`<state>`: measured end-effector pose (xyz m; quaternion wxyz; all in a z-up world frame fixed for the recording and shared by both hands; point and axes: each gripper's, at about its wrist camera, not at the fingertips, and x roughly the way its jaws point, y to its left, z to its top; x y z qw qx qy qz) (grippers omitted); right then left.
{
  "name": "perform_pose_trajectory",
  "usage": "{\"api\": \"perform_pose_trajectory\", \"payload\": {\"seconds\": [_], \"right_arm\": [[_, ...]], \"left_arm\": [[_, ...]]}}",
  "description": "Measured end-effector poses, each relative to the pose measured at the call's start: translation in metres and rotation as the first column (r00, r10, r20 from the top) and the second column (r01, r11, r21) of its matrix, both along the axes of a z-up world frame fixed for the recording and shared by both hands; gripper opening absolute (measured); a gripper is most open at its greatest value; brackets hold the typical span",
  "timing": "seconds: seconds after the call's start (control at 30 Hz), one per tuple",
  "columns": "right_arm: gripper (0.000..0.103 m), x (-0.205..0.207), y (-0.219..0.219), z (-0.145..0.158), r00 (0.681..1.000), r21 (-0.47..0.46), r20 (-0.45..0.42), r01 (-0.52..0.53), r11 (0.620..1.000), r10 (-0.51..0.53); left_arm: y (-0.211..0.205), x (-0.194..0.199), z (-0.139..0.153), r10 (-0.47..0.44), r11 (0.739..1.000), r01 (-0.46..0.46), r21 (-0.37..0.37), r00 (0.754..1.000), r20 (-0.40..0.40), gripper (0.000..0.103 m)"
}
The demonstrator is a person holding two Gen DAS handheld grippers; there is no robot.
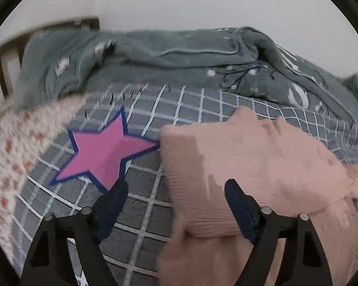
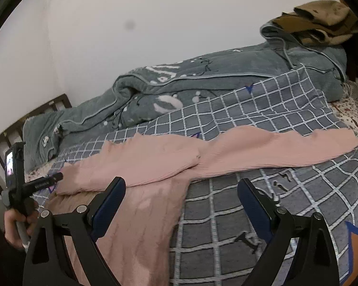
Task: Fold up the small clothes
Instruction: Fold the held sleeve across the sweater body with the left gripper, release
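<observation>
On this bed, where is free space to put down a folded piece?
Bare checked blanket lies in front of the pink garment, below its long sleeve. Another patch surrounds the pink star, left of the garment. The back is crowded by the grey quilt.

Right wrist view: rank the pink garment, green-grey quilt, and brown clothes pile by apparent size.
1. Pink garment and green-grey quilt: similar; the garment lies nearer, so unsure.
2. Brown clothes pile, clearly smallest, but farthest.

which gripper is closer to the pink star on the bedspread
Left. The left gripper hangs open right beside the pink star; the right gripper is open farther along, past the pink garment.
</observation>
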<state>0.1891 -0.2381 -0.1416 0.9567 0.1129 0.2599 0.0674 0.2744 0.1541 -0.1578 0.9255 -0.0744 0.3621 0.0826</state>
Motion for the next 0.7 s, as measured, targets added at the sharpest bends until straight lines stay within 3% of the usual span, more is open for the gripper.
{"api": "perform_pose_trajectory", "payload": {"seconds": [0.03, 0.2, 0.23, 0.27, 0.3, 0.43, 0.53, 0.6, 0.67, 0.7], "right_arm": [[0.094, 0.001, 0.003, -0.001, 1.000, -0.007, -0.006, 0.001, 1.000, -0.001], [0.094, 0.007, 0.016, -0.002, 0.999, -0.023, -0.035, -0.006, 1.000, 0.005], [0.094, 0.007, 0.019, -0.001, 0.999, -0.020, -0.036, -0.007, 1.000, 0.007], [0.094, 0.007, 0.021, 0.000, 0.999, -0.014, -0.033, -0.008, 1.000, 0.008], [0.094, 0.008, 0.024, 0.000, 0.999, -0.013, -0.032, -0.010, 1.000, 0.010], [0.094, 0.008, 0.031, -0.002, 0.999, -0.050, -0.036, -0.014, 0.999, 0.013], [0.094, 0.007, 0.029, -0.001, 0.999, -0.049, -0.030, -0.020, 0.999, 0.018], [0.094, 0.005, 0.027, 0.000, 1.000, -0.049, -0.025, -0.017, 0.999, 0.016], [0.094, 0.004, 0.023, 0.001, 1.000, -0.047, -0.027, -0.010, 0.999, 0.009], [0.094, 0.003, 0.019, 0.001, 1.000, -0.044, -0.029, -0.008, 0.999, 0.007]], "left_arm": [[0.006, 0.003, -0.007, -0.017, 0.999, 0.017, -0.036, 1.000, -0.012, 0.080], [0.019, 0.023, -0.029, -0.095, 0.984, 0.087, -0.154, 0.994, -0.051, 0.057], [0.019, 0.025, -0.030, -0.099, 0.981, 0.089, -0.173, 0.994, -0.046, 0.048], [0.019, 0.027, -0.029, -0.108, 0.978, 0.098, -0.186, 0.993, -0.044, 0.024], [0.020, 0.030, -0.029, -0.120, 0.973, 0.110, -0.201, 0.992, -0.039, 0.015], [0.033, 0.024, -0.019, -0.038, 0.975, 0.040, -0.220, 0.999, 0.012, 0.014], [0.025, 0.022, -0.020, -0.035, 0.988, 0.036, -0.150, 0.999, 0.010, 0.014], [0.021, 0.022, -0.023, -0.033, 0.993, 0.033, -0.118, 0.999, -0.002, 0.021], [0.020, 0.021, -0.027, -0.013, 0.996, 0.012, -0.092, 1.000, -0.010, 0.045], [0.022, 0.022, -0.027, -0.004, 0.996, 0.003, -0.089, 1.000, -0.011, 0.050]]}}
